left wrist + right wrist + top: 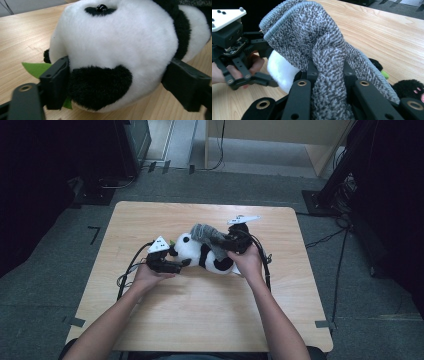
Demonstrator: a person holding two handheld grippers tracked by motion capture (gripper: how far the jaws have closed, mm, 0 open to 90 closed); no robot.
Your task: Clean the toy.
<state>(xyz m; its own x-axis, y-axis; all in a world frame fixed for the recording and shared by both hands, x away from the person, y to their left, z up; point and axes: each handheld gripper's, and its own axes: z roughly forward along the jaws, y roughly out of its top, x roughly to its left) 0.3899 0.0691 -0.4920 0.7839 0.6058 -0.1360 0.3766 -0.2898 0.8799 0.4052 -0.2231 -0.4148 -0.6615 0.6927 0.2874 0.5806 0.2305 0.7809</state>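
Observation:
A black-and-white panda plush (192,251) lies on its side in the middle of the wooden table (200,315). My left gripper (180,263) comes in from the left, and its two jaws sit against both sides of the panda's head (117,42), pressing into the fur. A green felt leaf (35,68) pokes out beside the left jaw. My right gripper (226,243) is shut on a grey knitted cloth (307,32), which drapes over its jaws and across the panda's body (207,234). In the right gripper view the left gripper (263,80) shows beside the white head (280,68).
Black cables (131,267) trail from both grippers across the table toward the near edge. Beyond the table lie grey carpet, dark stands at left and right (340,180), and a light wooden cabinet (280,135) at the back.

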